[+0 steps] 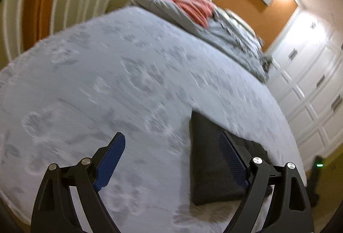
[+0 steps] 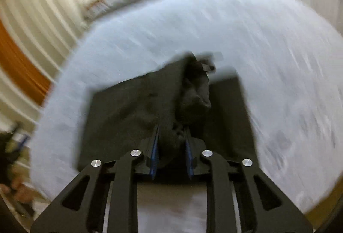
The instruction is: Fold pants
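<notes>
The dark pants [image 2: 150,108] lie on the grey bedspread [image 2: 268,61], partly folded, one bunched fold pinched in the narrow right gripper [image 2: 172,138] to be laid flat, while the left gripper [image 1: 171,160] hangs wide and empty beside them.

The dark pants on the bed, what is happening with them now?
A person with a gripper in each hand is folding dark pants on a grey bedspread. The right gripper has its jaws closed on a bunched part of the fabric. The left gripper is open above the bedspread, beside the pants, holding nothing.
</notes>
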The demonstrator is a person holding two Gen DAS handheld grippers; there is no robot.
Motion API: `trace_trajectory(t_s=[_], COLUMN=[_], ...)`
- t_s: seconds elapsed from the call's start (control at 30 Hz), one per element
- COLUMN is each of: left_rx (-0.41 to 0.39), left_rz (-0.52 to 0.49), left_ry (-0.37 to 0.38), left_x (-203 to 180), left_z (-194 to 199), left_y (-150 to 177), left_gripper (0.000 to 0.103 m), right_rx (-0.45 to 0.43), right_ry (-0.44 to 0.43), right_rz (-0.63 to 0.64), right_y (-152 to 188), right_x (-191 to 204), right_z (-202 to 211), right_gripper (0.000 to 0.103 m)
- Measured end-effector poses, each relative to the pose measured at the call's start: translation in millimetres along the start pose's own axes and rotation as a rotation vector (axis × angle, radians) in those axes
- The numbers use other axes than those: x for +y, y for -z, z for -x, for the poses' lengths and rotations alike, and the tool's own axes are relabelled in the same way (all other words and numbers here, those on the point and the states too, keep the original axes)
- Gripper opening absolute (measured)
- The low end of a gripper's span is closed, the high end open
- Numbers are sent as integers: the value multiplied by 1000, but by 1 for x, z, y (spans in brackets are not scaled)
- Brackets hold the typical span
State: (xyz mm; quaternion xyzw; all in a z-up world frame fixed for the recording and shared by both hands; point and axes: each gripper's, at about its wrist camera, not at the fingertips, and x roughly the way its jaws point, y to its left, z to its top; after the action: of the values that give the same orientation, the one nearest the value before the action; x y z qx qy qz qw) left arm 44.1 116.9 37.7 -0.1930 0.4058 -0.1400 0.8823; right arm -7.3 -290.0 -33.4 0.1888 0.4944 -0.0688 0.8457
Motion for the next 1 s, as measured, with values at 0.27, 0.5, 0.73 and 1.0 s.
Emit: trace_trajectory(t_s=[0.27,0.5,0.73,1.0], left_rx=[326,452,478,552], left_rz=[137,243,285,221], left_ry=[156,229,293,99], left_x=[-21,-21,-11,19], left_z=[-86,-135,-129,-106], left_y=[33,51,41,48], left_gripper=[86,58,18,37], right_rx=[-114,-5,29,53], right_ry=[-28,-26,-70,-57], right_rz=[-19,170,201,193], right_y=[-11,-44,-42,-25], right_x=[-32,-20,-4,-10], right_z=[42,3,-13,6], right_gripper=[55,62,19,6])
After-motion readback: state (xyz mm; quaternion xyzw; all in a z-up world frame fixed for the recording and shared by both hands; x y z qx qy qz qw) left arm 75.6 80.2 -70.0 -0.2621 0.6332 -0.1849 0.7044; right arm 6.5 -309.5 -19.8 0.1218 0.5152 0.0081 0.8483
